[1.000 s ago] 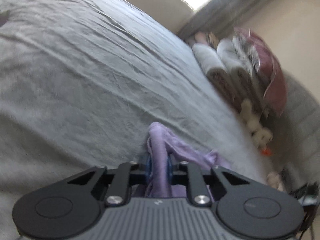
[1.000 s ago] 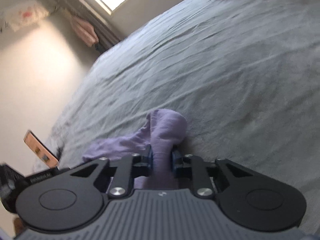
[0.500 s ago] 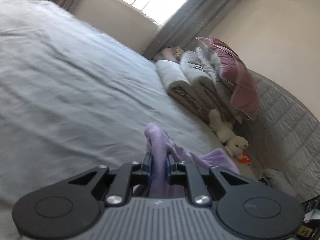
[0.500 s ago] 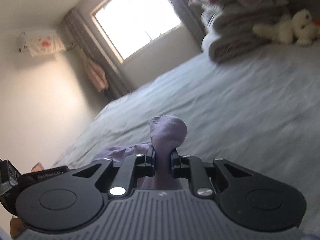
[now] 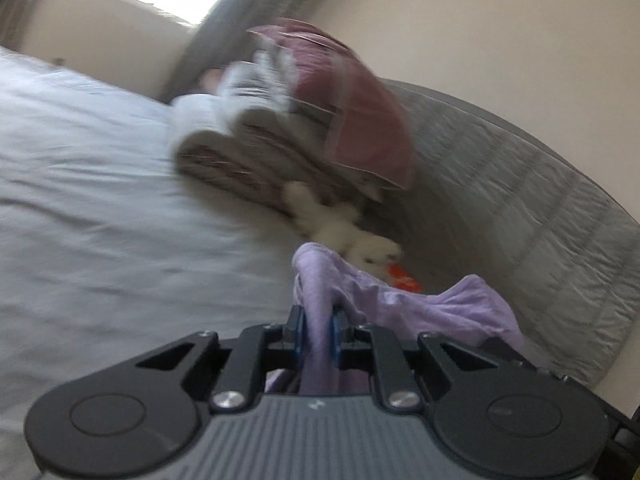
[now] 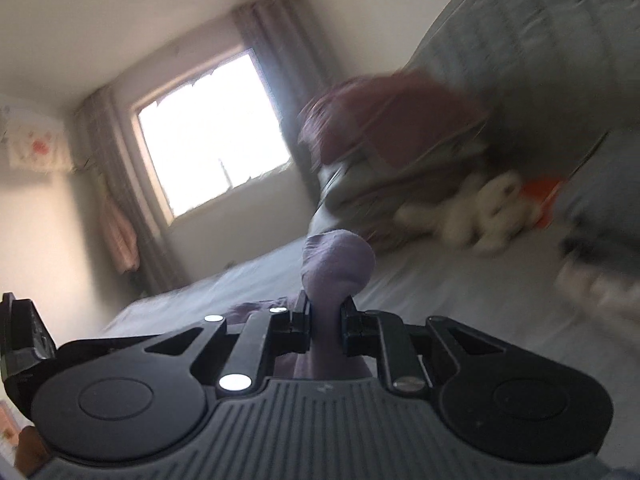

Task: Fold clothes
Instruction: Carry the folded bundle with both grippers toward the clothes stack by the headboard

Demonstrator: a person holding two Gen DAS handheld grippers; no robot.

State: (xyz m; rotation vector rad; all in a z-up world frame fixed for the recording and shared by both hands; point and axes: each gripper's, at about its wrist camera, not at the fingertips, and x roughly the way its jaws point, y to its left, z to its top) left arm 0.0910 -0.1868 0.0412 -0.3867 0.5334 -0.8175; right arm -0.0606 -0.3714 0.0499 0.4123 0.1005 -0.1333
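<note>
Grey bed (image 5: 100, 208) fills the ground of both views, with a bright window (image 6: 208, 132) behind and a padded headboard (image 5: 520, 184) at the far side. Left claw (image 5: 318, 322) is clamped on a bunched edge of the lilac garment (image 5: 400, 300), a tuft of it poking up between the pads and the rest trailing off to the right of the jaws. Right claw (image 6: 326, 320) pinches another rounded wad of the same cloth, which bulges above its fingers. Beyond them lie a stack of folded bedding (image 5: 240, 152) with a maroon pillow (image 5: 360, 112) on top, and a white plush toy (image 5: 360, 236) against it; both views are blurred. By my reading the garment is held off the bed at two points, so the step in hand is lifting and spreading it. Next it wants pulling taut between the two claws and laying flat on open bed, well short of the bedding, before any fold.
</note>
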